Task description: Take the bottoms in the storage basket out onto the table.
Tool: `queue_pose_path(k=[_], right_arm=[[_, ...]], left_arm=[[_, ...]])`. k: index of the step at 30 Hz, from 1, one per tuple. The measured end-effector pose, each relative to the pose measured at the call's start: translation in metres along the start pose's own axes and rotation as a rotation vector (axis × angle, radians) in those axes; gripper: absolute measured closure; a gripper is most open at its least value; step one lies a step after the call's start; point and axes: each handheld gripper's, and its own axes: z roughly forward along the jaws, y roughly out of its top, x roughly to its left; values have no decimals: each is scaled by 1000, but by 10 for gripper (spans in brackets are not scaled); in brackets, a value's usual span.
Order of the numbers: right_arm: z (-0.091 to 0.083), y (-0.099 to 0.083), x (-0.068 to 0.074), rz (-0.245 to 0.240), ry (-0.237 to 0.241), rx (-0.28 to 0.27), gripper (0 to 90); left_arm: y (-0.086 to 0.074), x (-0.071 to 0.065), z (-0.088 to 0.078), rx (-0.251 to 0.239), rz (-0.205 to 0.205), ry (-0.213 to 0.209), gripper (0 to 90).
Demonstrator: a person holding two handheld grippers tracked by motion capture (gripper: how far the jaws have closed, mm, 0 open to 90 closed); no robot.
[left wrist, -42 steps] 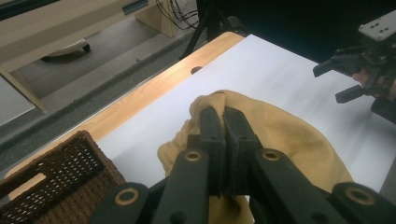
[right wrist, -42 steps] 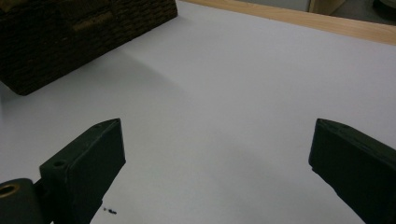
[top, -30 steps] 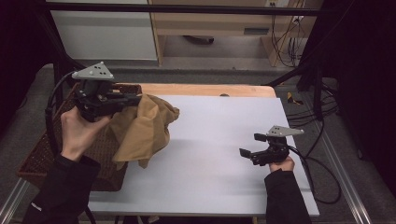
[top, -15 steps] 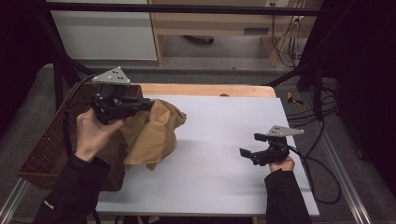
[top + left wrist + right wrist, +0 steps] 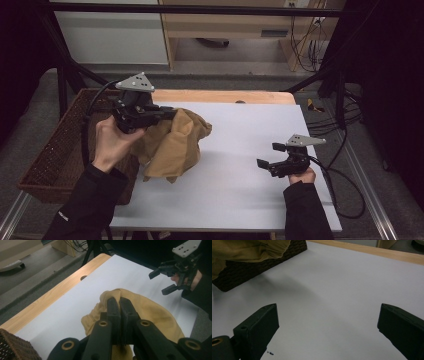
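tan garment lifted clear of the basket

left tool (image 5: 167,114), jaws clamped on a fold, holds the tan garment (image 5: 172,145) hanging beside the wicker basket (image 5: 50,160), above the bench (image 5: 240,190), likely for spreading. right tool (image 5: 270,156) waits far from the basket, gaping, empty.

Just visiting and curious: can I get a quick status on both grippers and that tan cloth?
Left gripper shut on tan cloth, lifted beside wicker basket. Right gripper open, empty, low over white table. Nothing in the way.

- Cloth (image 5: 172,145): tan, plain.
- Wicker basket (image 5: 55,150): dark brown weave.
- Desk (image 5: 240,170): white top, light wood edge.
- Hand-held gripper (image 5: 167,114): black, grey plate.
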Motion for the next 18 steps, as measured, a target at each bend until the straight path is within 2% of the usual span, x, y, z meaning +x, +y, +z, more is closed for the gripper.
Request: queue_pose_path(k=[18], right_arm=[[-1,0,0,1,3,-2,42]], left_arm=[[1,-12,33,52,23,-47,866]])
